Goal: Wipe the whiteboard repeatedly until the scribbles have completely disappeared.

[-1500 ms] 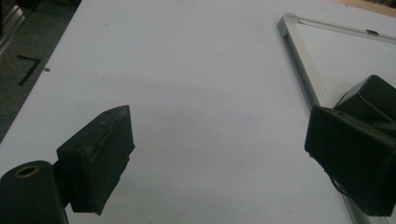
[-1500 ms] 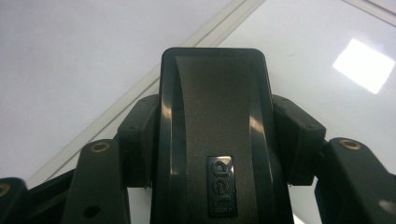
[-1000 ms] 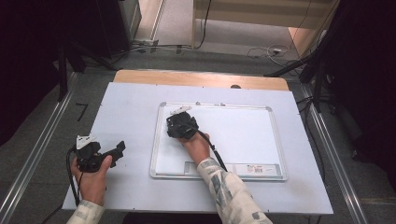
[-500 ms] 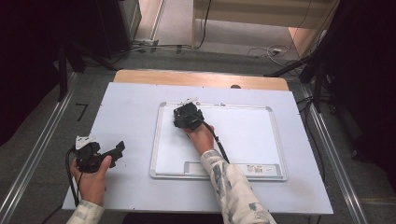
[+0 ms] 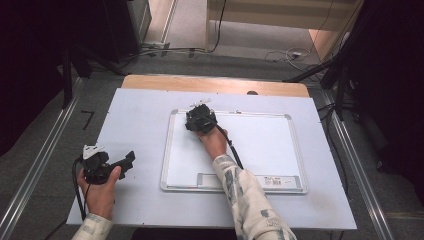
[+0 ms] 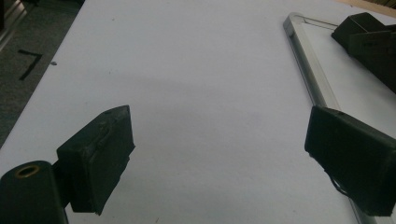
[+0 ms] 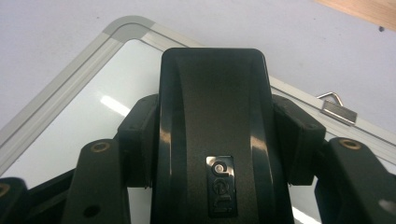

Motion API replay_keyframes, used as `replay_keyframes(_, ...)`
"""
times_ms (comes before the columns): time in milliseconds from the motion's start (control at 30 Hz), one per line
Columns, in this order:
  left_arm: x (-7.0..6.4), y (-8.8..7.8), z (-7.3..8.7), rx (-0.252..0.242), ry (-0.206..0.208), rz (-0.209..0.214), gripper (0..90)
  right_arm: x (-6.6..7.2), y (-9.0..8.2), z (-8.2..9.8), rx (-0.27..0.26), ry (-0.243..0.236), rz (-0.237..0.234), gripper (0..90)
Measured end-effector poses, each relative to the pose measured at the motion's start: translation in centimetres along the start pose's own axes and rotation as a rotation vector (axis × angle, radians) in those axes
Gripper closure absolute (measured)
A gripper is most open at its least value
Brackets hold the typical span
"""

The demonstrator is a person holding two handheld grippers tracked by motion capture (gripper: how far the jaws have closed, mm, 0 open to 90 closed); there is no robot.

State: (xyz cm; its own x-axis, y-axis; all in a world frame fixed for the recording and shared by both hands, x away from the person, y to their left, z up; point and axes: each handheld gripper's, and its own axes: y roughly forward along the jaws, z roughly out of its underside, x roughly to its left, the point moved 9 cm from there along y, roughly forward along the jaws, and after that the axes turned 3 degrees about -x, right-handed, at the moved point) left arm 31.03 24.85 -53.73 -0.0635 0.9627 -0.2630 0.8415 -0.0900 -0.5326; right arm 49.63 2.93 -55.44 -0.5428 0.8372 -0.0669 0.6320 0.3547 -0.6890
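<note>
A white whiteboard (image 5: 260, 145) with a silver frame lies on the pale table (image 5: 135, 115). My right gripper (image 5: 200, 119) sits over the board's far left corner, shut on a black board eraser (image 7: 215, 130) with a small logo. The eraser's flat side is against the board, and the pads (image 7: 137, 135) press on both of its sides. My left gripper (image 5: 127, 161) rests low over the table, left of the board, with its jaws wide apart and nothing between them (image 6: 219, 154). The left gripper view also catches the board's frame (image 6: 310, 70) and the right gripper (image 6: 369, 42).
A wooden strip (image 5: 215, 84) runs along the table's far edge. A metal hanger clip (image 7: 336, 109) sits on the board's far frame, and a label strip (image 5: 272, 181) on its near edge. Cables lie on the floor beyond the table.
My right gripper has slid the eraser across the board toward its far edge and a little to the right. The left gripper has stayed put.
</note>
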Motion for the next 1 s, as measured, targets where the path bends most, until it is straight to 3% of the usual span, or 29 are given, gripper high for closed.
replay_keyframes(433,-0.2,0.0,-0.1,-0.002,0.004,0.003,8.4,4.7,-0.7,0.4,-0.008,-0.084,-0.075,37.9)
replay_keyframes(567,0.0,-0.1,-0.1,-0.004,0.002,0.001,8.3,4.5,-0.6,0.4,-0.003,-0.085,-0.071,37.9)
replay_keyframes(833,0.7,-0.5,0.0,-0.007,-0.016,-0.012,8.3,0.2,-0.4,0.3,0.015,-0.012,-0.015,38.0)
replay_keyframes(900,0.7,-0.5,0.1,-0.004,-0.017,-0.013,8.4,0.4,-0.5,0.5,0.012,-0.01,-0.007,38.0)
replay_keyframes(1000,0.6,-0.5,0.1,-0.004,-0.009,-0.013,8.4,1.9,-1.0,0.8,0.007,-0.046,-0.044,38.0)
